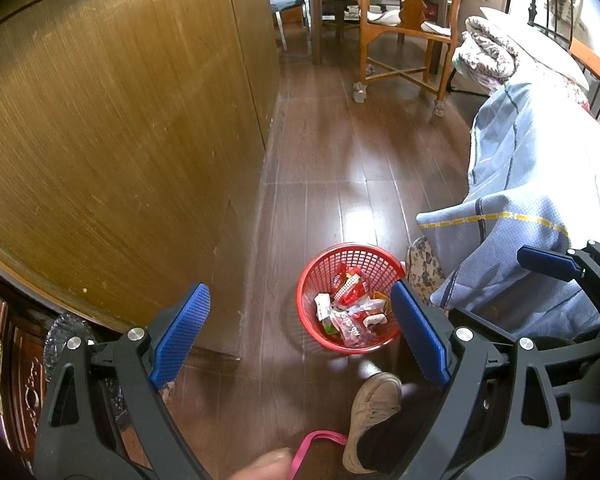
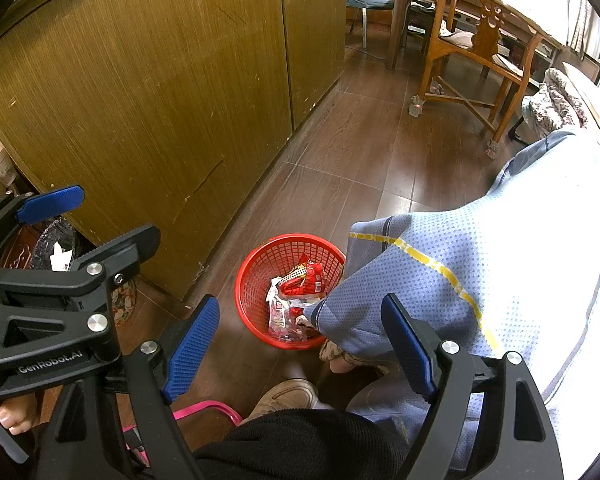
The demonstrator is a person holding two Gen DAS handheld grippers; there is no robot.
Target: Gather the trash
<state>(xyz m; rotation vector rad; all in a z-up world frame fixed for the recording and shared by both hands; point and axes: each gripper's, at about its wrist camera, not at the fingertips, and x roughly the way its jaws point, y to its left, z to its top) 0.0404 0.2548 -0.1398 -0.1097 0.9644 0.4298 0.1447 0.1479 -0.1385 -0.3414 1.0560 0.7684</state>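
A red mesh basket (image 1: 356, 258) stands on the wooden floor beside the bed, holding several crumpled snack wrappers (image 1: 350, 304), red, white and clear. My left gripper (image 1: 300, 334) hovers above and in front of it, open, with nothing between its blue pads. In the right wrist view the same basket (image 2: 268, 264) and wrappers (image 2: 300, 280) lie just beyond my right gripper (image 2: 300, 346), also open and holding nothing. The bedcover hides part of the basket's right side there. The left gripper (image 2: 96, 220) shows at that view's left edge, and one blue pad (image 1: 548, 263) of the right gripper shows in the left wrist view.
A tall wooden cabinet (image 1: 120, 120) walls off the left. A blue dotted bedcover (image 2: 480, 272) hangs at the right. A black bag (image 2: 56, 240) with white paper sits by the cabinet's corner. A shoe (image 1: 374, 412) and a pink strap (image 1: 316, 440) lie near. A wooden chair (image 1: 404, 28) stands farther back.
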